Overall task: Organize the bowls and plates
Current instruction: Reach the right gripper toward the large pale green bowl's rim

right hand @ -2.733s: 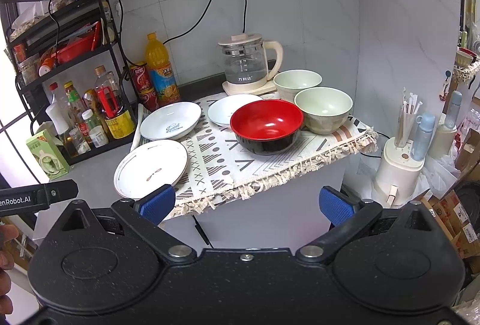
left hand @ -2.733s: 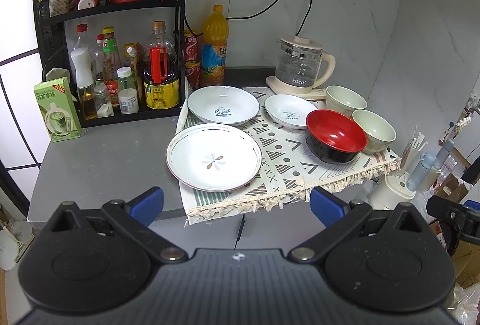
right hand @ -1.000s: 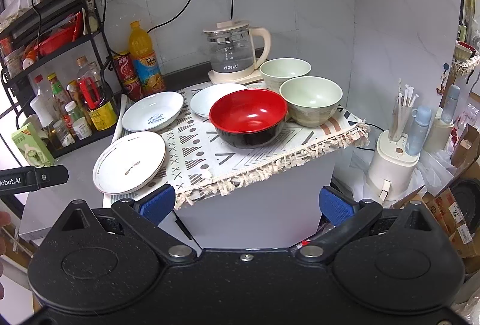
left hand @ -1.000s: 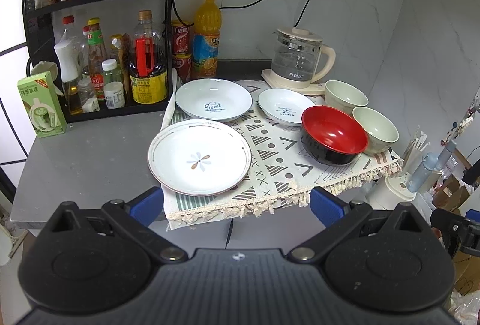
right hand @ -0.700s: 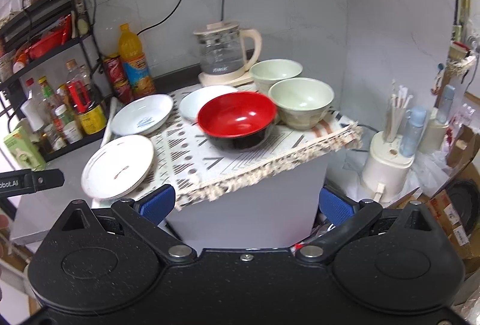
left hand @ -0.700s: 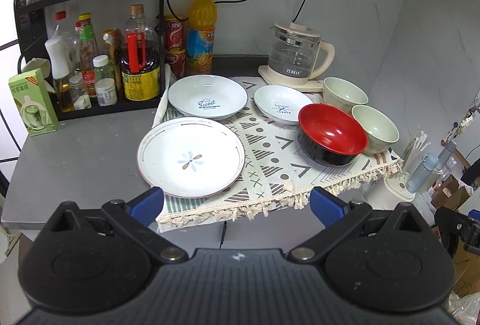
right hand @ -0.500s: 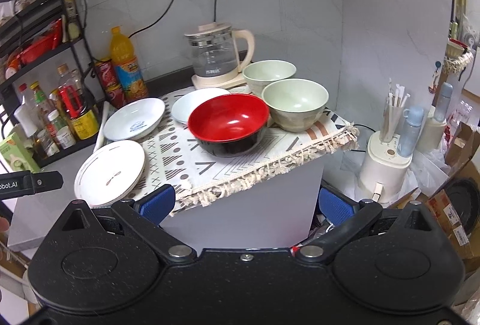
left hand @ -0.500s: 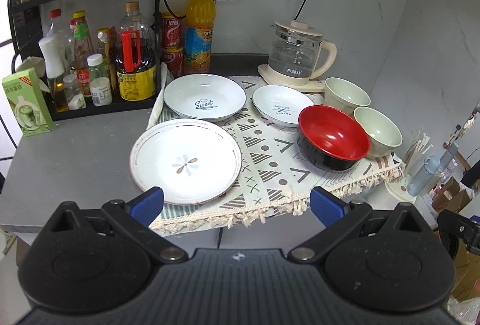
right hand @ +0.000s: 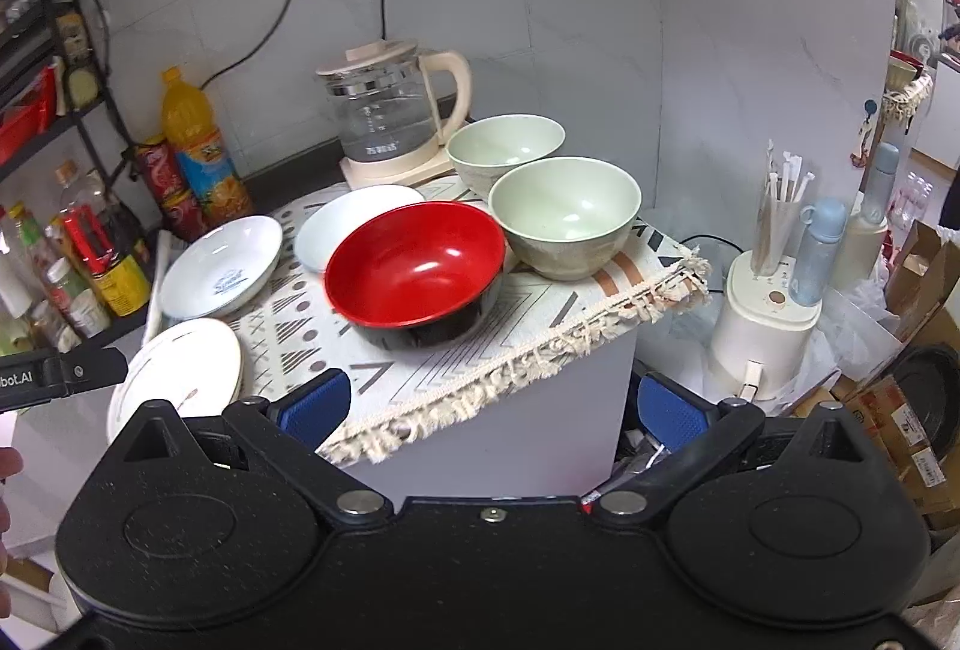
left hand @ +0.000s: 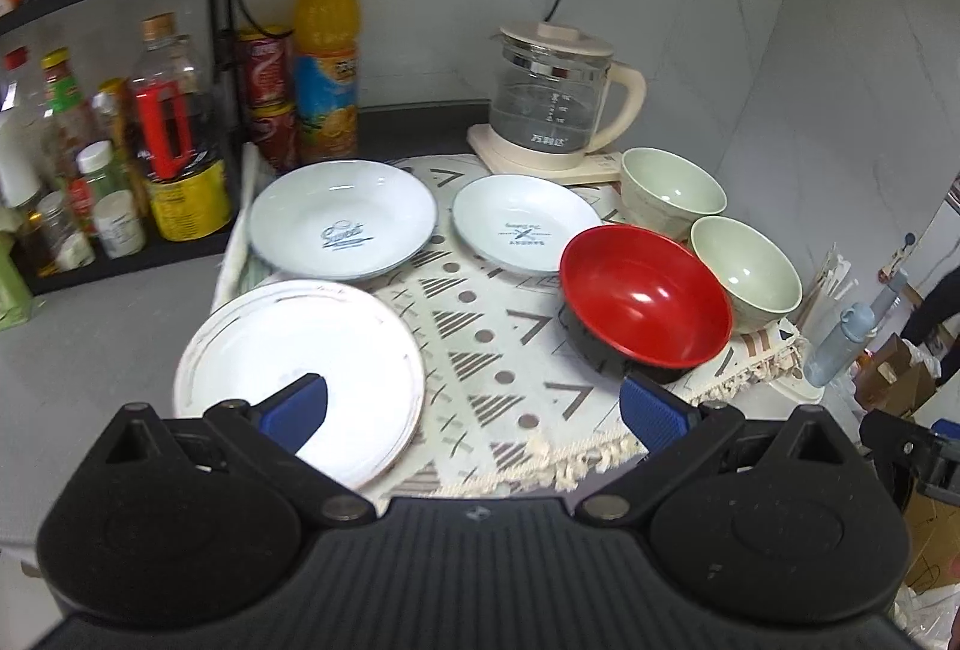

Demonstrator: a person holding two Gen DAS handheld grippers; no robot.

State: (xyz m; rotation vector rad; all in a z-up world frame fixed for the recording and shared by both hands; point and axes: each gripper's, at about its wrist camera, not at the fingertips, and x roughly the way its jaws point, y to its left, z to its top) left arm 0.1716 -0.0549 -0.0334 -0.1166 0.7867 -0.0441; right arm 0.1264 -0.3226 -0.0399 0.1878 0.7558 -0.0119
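Three white plates [left hand: 300, 362], a red bowl [left hand: 648, 299] and two green bowls [left hand: 747, 272] sit upright, unstacked.

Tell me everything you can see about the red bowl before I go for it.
The red bowl is glossy red inside and black outside, looks like lacquered plastic, and is empty. It sits upright on the patterned cloth, near its front edge. The nearer green bowl stands close at its right; contact is unclear. A small white plate lies just behind it, its edge hidden by the bowl's rim. Neither gripper touches it.
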